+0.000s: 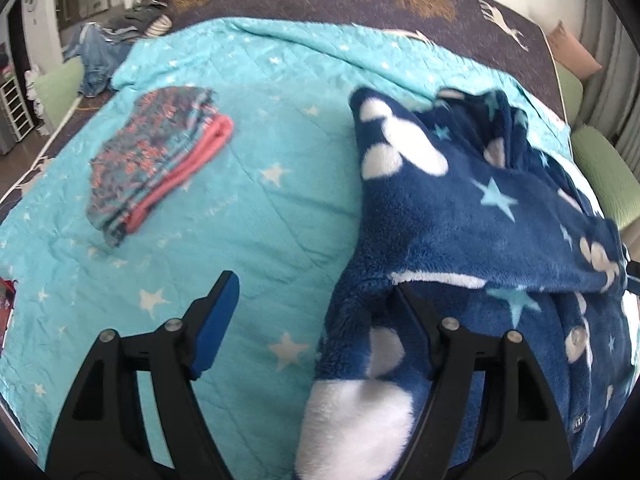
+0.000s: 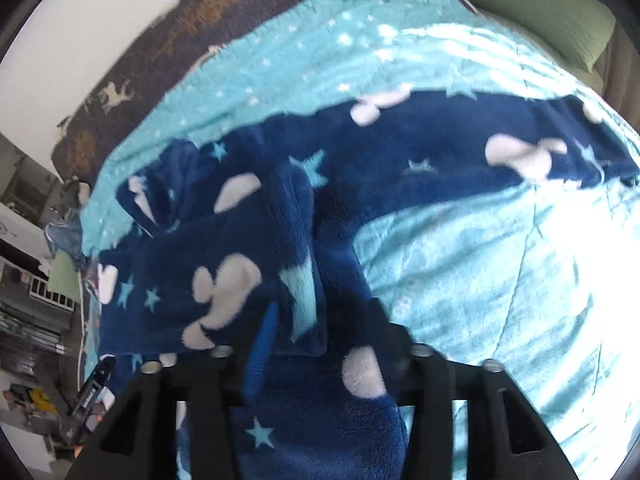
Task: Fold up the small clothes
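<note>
1. Left wrist view: the left gripper (image 1: 316,320) has its fingers spread wide. One blue-padded finger (image 1: 216,320) hangs over bare quilt; the other is tucked into a fold of the navy fleece garment with white blobs and pale-blue stars (image 1: 460,208). Nothing is pinched between the pads.
2. The garment lies on the turquoise star-print quilt (image 1: 248,184) toward the bed's right edge, partly doubled over, with a flap raised and its white-trimmed hem nearest the camera. A folded patterned garment with a pink band (image 1: 160,160) sits well apart, toward the left edge.
3. My judgement: this step is laying one half of the fleece over the other. To do it well, the left fingers should close on the near hem, not just rest in the fold, and keep the edge taut so the thick pile does not bunch.
4. Right wrist view: the right gripper (image 2: 320,332) has fleece between its fingers, which stand partly apart. Whether the pads press it I cannot tell, since fabric hides them.
5. Here a long strip of the garment, perhaps a sleeve (image 2: 480,152), stretches toward the right edge of the quilt (image 2: 500,280); the bulk lies heaped to the left.
6. Its long axis runs roughly across the bed, edge to edge, so that sleeve wants bringing in over the body first.
</note>
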`<state>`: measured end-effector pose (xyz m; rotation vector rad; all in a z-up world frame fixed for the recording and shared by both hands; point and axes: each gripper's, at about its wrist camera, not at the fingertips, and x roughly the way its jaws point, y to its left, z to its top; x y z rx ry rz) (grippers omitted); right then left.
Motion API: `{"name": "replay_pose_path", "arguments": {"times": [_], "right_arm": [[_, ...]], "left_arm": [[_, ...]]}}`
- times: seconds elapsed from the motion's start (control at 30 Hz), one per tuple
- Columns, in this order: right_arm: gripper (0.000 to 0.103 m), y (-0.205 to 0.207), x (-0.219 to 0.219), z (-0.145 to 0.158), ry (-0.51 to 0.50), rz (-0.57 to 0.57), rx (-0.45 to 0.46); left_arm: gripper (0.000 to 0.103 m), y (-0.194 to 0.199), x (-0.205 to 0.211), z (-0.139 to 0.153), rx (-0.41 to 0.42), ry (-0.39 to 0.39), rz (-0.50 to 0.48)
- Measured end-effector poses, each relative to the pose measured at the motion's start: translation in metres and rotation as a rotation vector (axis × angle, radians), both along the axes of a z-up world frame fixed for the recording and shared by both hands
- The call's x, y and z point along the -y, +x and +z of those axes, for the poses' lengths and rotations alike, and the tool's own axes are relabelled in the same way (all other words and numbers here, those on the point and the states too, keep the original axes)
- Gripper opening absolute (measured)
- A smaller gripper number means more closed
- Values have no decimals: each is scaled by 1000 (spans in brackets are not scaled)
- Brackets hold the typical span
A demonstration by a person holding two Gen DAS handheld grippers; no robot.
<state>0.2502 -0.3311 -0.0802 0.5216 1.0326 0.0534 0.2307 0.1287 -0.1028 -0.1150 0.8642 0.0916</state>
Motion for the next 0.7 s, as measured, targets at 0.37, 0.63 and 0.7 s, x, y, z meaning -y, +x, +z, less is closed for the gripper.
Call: {"name": "replay_pose_path", "arguments": {"times": [0.37,0.63,0.7], "right_arm": [[59,62,-22,-29,100,70,-31],[9,56,-28,10,45,18,196],[9,54,-34,37,31,30,289]], "left_arm": [[76,8,-18,-15,-60,-95,37],[76,7,-17,-9,-31,-88,38],[77,8,-21,-10,-27,-112,58]]}}
